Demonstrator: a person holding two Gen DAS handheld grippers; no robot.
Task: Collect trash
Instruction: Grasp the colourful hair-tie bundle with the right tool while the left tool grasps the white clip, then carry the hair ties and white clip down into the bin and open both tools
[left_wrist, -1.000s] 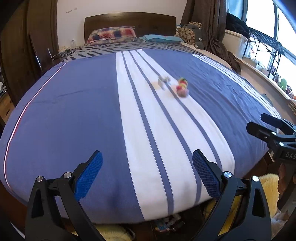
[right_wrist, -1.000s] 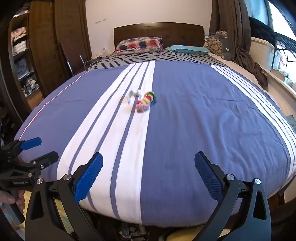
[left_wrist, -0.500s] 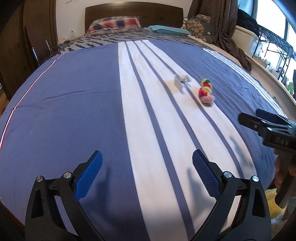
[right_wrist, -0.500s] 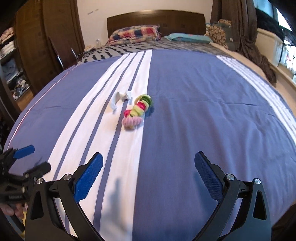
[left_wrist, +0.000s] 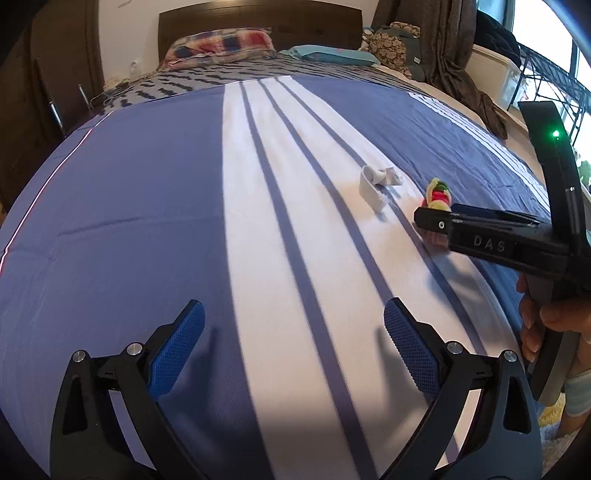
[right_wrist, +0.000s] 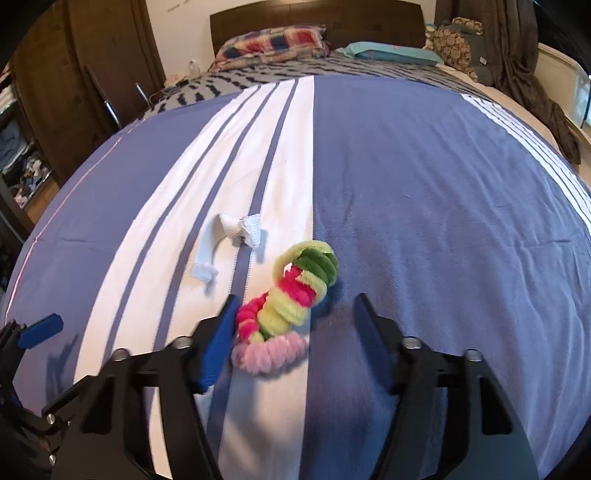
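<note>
- Right gripper (right_wrist: 293, 314): jaws closing around the coiled fuzzy bundle (right_wrist: 288, 306) of pink, yellow and green; the left blue pad sits just beside or against the pink coils, the right finger stands apart from the bundle, so no clamp is made yet
- Coiled fuzzy bundle: lies on the blue-and-white striped bedspread (right_wrist: 424, 192), at the edge of the white band where it meets the blue, between the right gripper's fingers
- White fabric scrap (right_wrist: 229, 243): crumpled, on the white band just beyond and to the left of the bundle, not touching it; no gripper is on it
- Left gripper (left_wrist: 293, 347): jaws wide apart, nothing between them, above the bedspread near the foot of the bed, well short of both items
- From the left wrist view, the right gripper's black body covers the near end of the bundle; a hand (left_wrist: 546, 317) grips its handle
- Pillows (right_wrist: 273, 46) lie at the headboard end, well apart from the items
</note>
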